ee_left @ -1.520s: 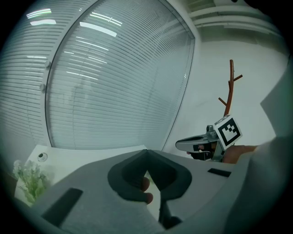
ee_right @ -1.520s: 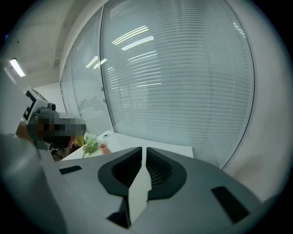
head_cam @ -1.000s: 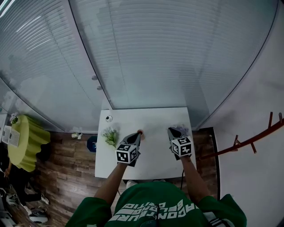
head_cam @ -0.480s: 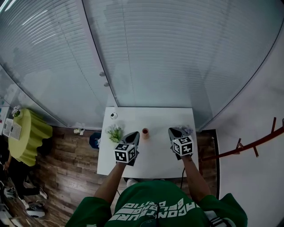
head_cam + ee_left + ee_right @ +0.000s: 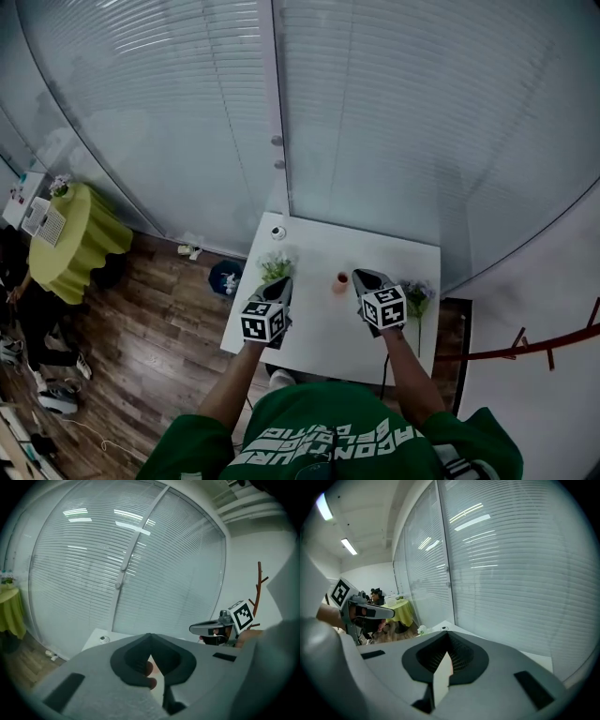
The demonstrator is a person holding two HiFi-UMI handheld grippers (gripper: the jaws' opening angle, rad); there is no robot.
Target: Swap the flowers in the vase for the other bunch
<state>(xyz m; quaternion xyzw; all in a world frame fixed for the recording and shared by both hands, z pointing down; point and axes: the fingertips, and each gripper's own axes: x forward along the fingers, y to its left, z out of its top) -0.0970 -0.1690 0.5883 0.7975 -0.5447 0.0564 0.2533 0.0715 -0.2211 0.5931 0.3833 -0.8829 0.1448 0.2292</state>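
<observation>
A small orange-red vase (image 5: pixel 340 281) stands on the white table (image 5: pixel 323 323), between my two grippers and a little beyond their tips; no flowers show in it. A green and white bunch (image 5: pixel 275 266) lies just past my left gripper (image 5: pixel 281 287). A purple bunch (image 5: pixel 415 296) lies to the right of my right gripper (image 5: pixel 362 276). Both grippers hover over the table with jaws together and nothing held. In the left gripper view the vase (image 5: pixel 149 669) shows reddish through the slit behind the shut tips. The right gripper view shows the green bunch (image 5: pixel 423 630) low beyond the left gripper (image 5: pixel 370 611).
A small white round object (image 5: pixel 277 232) sits at the table's far left corner. Glass walls with blinds (image 5: pixel 394 122) rise behind the table. A yellow-green covered table (image 5: pixel 70 244) stands to the left on the wooden floor, a reddish coat rack (image 5: pixel 525 345) to the right.
The whole view has swung: the table now sits further right and turned. The vase, earlier at the left gripper's tip, now stands between the grippers. The purple bunch now lies clear of the right gripper.
</observation>
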